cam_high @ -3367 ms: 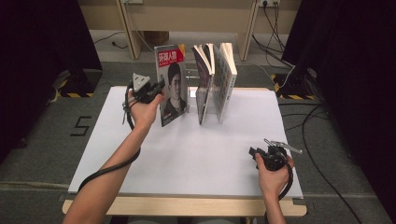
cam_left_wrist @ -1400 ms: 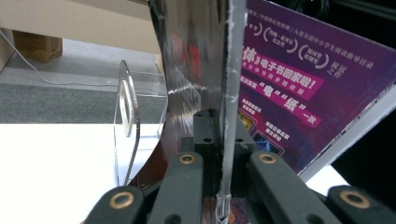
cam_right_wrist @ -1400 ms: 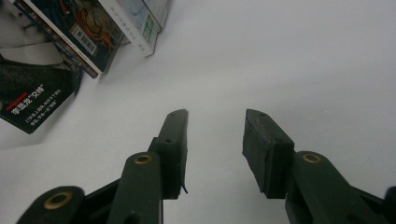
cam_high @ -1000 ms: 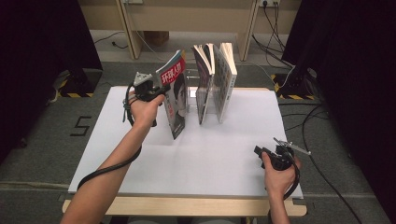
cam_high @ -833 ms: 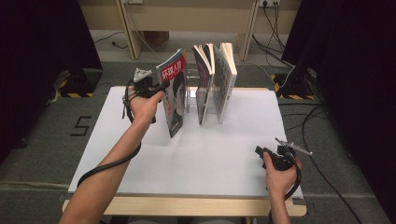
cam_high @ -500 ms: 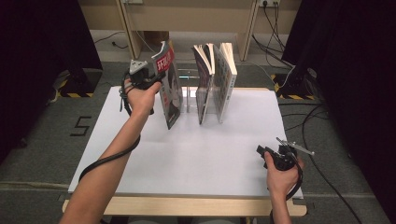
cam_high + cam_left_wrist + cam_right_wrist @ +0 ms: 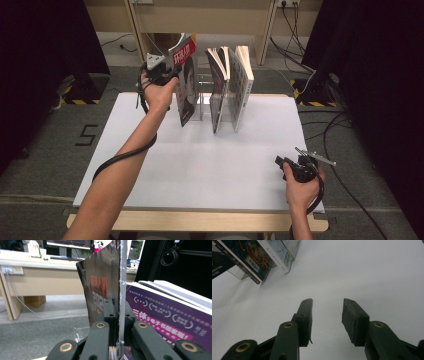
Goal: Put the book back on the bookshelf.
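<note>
A thin magazine (image 7: 186,80) with a red title band and a portrait cover stands nearly upright at the back of the white table (image 7: 150,165). My left gripper (image 7: 167,74) is shut on its upper edge. In the left gripper view the magazine (image 7: 105,287) rises edge-on between the closed jaws of the left gripper (image 7: 117,315). Two more books (image 7: 231,85) stand in a clear rack (image 7: 202,100) just right of it. At the table's front right corner, my right gripper (image 7: 285,162) rests low, open, nothing between its jaws; the right gripper (image 7: 327,307) looks across bare white table.
A purple-covered book (image 7: 170,322) leans right beside the held magazine. Book bottoms and the clear rack (image 7: 284,257) lie far left of the right gripper. Cables (image 7: 335,125) trail on the grey floor right of the table. A wooden desk (image 7: 200,20) stands behind.
My left hand has lifted the magazine and swung it from a leftward lean to nearly upright, closer to the rack. The right hand has stayed put.
</note>
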A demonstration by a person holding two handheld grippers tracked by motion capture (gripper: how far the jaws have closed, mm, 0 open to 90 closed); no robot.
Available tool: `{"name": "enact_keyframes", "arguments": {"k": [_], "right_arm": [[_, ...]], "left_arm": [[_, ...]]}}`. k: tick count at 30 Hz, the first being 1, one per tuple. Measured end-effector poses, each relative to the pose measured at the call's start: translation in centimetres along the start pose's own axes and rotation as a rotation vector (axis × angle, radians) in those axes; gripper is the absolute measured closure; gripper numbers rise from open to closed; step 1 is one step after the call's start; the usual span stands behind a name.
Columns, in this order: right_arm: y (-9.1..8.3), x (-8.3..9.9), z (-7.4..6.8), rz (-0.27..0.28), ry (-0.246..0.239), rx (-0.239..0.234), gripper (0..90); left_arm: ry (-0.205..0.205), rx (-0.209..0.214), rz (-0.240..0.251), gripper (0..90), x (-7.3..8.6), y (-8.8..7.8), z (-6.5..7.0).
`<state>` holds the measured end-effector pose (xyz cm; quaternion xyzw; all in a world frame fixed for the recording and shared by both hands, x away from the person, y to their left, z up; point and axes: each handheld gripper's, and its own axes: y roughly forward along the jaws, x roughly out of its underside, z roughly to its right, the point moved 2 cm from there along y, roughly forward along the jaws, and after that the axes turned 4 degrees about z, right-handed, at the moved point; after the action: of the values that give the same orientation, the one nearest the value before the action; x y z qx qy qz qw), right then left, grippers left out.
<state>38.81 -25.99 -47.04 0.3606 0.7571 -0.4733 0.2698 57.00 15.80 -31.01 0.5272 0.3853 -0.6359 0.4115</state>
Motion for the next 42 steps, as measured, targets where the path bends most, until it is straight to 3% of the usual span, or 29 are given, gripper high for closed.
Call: {"name": "enact_keyframes", "arguments": {"k": [5,6,8,13,16,20,23,30,38,42], "right_arm": [[0.1,0.1,0.0,-0.008,-0.012,-0.004,61.4],[0.1,0.1,0.0,-0.012,-0.018,-0.006,61.7],[0.1,0.1,0.1,-0.011,-0.02,-0.003,61.8],[-0.1,0.0,0.3,0.0,-0.013,0.007,61.7],[-0.1,0.0,0.4,-0.001,-0.012,0.005,61.7],[0.0,0.1,0.4,-0.011,0.0,0.0,61.7],[0.0,0.2,0.5,-0.014,0.004,-0.003,61.7],[-0.1,0.0,0.7,-0.005,0.013,-0.007,61.7],[-0.2,0.0,0.5,-0.002,0.012,-0.009,61.6],[-0.1,0.1,0.6,-0.004,0.009,-0.008,61.6]], "left_arm": [[-0.01,-0.017,-0.014,86.5,2.8,-0.1,-0.7],[-0.032,-0.011,-0.015,86.4,3.2,-0.3,-0.9],[-0.024,-0.004,-0.028,86.3,4.0,-0.7,-1.1],[0.013,0.019,-0.053,86.0,4.6,-2.0,-1.3],[-0.01,0.058,-0.083,85.8,4.8,-2.6,-1.1],[-0.09,0.109,-0.1,85.2,4.7,-2.5,-0.9],[-0.123,0.123,-0.102,83.6,4.4,-2.2,-0.7],[-0.15,0.125,-0.079,77.7,2.9,-1.5,0.2],[-0.15,0.088,-0.109,78.1,2.2,-1.8,0.5],[-0.14,0.073,-0.151,81.8,1.8,-1.9,0.5]]}}
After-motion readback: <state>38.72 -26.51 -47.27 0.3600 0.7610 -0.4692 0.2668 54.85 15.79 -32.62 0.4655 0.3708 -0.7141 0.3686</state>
